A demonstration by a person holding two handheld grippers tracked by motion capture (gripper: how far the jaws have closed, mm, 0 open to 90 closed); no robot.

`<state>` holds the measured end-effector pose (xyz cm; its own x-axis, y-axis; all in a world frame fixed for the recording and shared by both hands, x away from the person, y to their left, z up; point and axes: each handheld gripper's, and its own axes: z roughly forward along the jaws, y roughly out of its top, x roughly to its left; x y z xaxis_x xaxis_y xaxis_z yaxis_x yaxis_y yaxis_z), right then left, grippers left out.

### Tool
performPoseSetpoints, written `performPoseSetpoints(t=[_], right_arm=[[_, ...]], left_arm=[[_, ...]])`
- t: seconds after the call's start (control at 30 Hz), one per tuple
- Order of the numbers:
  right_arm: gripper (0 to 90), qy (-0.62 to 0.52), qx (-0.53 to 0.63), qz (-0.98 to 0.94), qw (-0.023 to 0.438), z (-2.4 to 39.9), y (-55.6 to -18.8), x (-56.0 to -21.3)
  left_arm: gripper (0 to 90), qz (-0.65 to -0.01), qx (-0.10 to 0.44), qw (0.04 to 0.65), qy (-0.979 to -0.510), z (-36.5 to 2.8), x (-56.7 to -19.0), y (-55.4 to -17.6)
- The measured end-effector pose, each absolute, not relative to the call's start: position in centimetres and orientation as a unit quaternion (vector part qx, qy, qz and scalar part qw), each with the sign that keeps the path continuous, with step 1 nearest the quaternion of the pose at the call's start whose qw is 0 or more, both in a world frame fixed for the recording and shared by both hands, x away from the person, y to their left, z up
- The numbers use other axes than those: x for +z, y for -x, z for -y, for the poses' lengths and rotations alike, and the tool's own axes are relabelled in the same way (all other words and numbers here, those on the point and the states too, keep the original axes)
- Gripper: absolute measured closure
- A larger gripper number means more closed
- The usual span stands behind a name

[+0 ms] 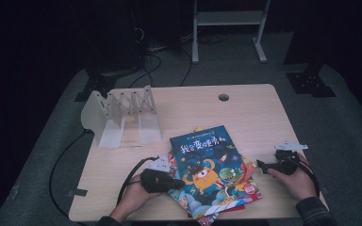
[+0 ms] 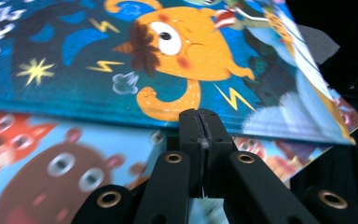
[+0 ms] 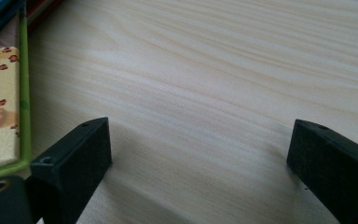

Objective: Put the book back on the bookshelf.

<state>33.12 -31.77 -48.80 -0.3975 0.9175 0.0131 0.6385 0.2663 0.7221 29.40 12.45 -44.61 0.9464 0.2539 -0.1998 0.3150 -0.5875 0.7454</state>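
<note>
High view: a pile of picture books [image 1: 214,172] lies near the front edge of the table [image 1: 245,106], a blue book on top. The left gripper [image 1: 176,183] has its jaws pressed together, empty, tips at the blue book's left edge. The right gripper [image 1: 260,165], jaws spread over bare wood, rests just right of the pile.

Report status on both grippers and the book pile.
Left gripper shut, empty, fingers at the top blue book's edge. Right gripper open over bare table, beside the pile. Nothing in the way.
</note>
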Motion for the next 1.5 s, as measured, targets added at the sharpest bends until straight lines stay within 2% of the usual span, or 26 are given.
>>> performPoseSetpoints(t=[0.2,0.37,0.83,0.97,1.2,1.33,1.5], right_arm=[[5.3,-0.507,0.331,-0.767,0.211,31.8,-33.1,-48.8],[5.3,-0.507,0.331,-0.767,0.211,31.8,-33.1,-48.8],[5.3,-0.507,0.331,-0.767,0.211,31.8,-33.1,-48.8],[5.3,-0.507,0.331,-0.767,0.210,31.8,-33.1,-48.8],[6.0,-0.508,0.332,-0.767,0.209,31.8,-33.1,-48.8],[16.3,-0.507,0.337,-0.765,0.211,32.3,-32.9,-48.6],[32.1,-0.509,0.340,-0.768,0.186,32.8,-32.4,-47.9]], left_arm=[[87.2,-0.142,-0.045,0.425,-0.893,-10.8,-44.6,-29.2],[78.0,-0.150,-0.030,0.427,-0.891,-11.3,-44.2,-29.4],[25.1,-0.216,0.006,0.444,-0.870,-14.7,-42.7,-32.7],[15.8,-0.225,0.017,0.447,-0.865,-15.4,-42.6,-34.2],[6.1,-0.236,0.034,0.462,-0.854,-16.2,-42.6,-36.8],[0.0,-0.235,0.037,0.456,-0.857,-16.1,-42.8,-38.1],[0.0,-0.232,0.034,0.454,-0.859,-15.6,-43.6,-39.6]])
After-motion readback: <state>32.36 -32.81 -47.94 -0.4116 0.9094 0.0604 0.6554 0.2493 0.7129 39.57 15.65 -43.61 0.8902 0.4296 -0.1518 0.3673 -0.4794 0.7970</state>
